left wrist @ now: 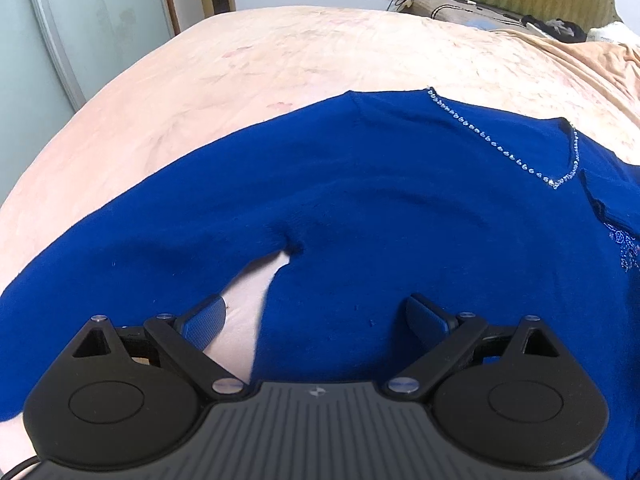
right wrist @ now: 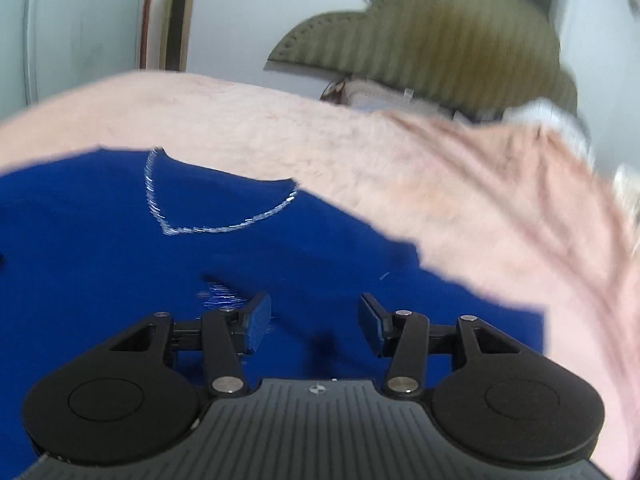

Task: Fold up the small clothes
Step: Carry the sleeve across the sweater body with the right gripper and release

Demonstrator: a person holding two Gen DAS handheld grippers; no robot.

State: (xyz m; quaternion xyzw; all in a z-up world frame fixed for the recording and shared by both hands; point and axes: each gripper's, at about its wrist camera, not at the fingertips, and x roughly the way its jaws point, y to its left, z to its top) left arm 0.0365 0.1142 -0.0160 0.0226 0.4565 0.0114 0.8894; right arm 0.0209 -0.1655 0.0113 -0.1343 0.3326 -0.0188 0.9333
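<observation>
**A:** Where is the top lying?

**B:** The blue sweater [left wrist: 360, 184] is spread flat on the peach bedspread [left wrist: 240, 60]. From my left camera it fills the middle and lower part of the view, with one sleeve [left wrist: 120, 248] running out toward 8 o'clock and the beaded neckline [left wrist: 516, 152] up at 2 o'clock. A wedge of bedspread shows between that sleeve and the body, at about 7 o'clock from the centre.

**A:** And your left gripper?

**B:** My left gripper [left wrist: 316, 316] hangs over the sweater's body near the armpit, jaws spread wide, nothing between them. Its left pad is over the bare wedge, the right one over blue cloth.

**A:** The right one?

**B:** My right gripper [right wrist: 316, 324] is over the sweater's lower part, jaws apart, only cloth beneath them and nothing pinched. That view is blurred. The neckline [right wrist: 216, 204] sits at 11 o'clock there, and some sparkly trim [right wrist: 224, 292] lies just beside my left pad. The sweater's edge runs down toward 4 o'clock, bedspread beyond it.

**A:** Anything past the bed?

**B:** A green headboard [right wrist: 432, 36] at 1 o'clock, pillows [left wrist: 460, 12] below it.
</observation>
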